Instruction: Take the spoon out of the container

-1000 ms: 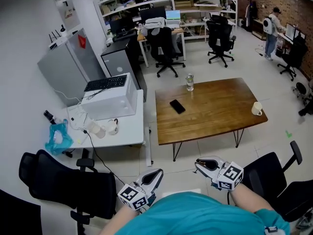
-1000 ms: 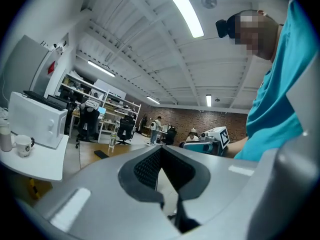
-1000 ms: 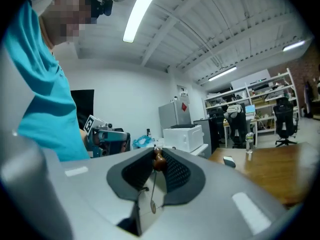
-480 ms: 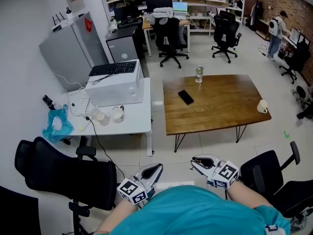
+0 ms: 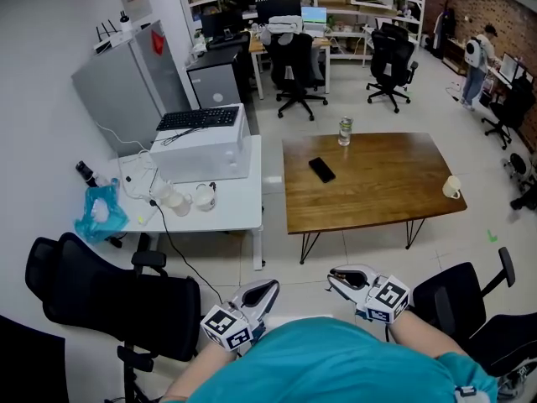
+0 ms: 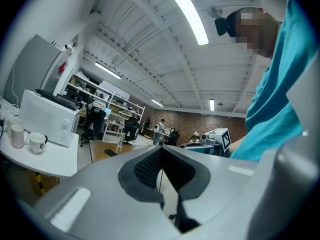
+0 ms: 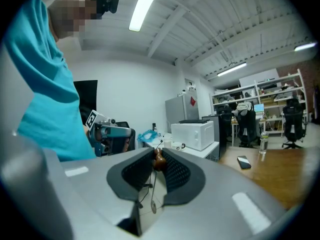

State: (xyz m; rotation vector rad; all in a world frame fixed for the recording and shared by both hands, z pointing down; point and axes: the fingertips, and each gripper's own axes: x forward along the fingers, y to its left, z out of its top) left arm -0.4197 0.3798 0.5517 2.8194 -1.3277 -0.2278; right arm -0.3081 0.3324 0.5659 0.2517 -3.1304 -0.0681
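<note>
My right gripper (image 7: 159,154) is shut on a thin metal spoon (image 7: 159,162). Its brown handle end is pinched between the pads, and the stem and small bowl hang down behind the jaws. In the head view the right gripper (image 5: 334,275) floats just in front of the person's teal shirt, over the floor. The left gripper (image 5: 270,287) is beside it, also near the chest. In its own view the left gripper (image 6: 160,149) is shut with nothing in it. Two cups (image 5: 204,196) stand on the white table (image 5: 239,217); I cannot tell which container the task means.
A wooden table (image 5: 377,196) ahead holds a phone (image 5: 321,170), a bottle (image 5: 345,131) and a cup (image 5: 451,187). A white microwave (image 5: 205,145) with a keyboard on it sits on the white table. Black office chairs (image 5: 109,300) stand left and right of me.
The head view has swung a little, so the tables sit further right and lower. Both grippers have dropped slightly and stay by the chest; the right one keeps its hold.
</note>
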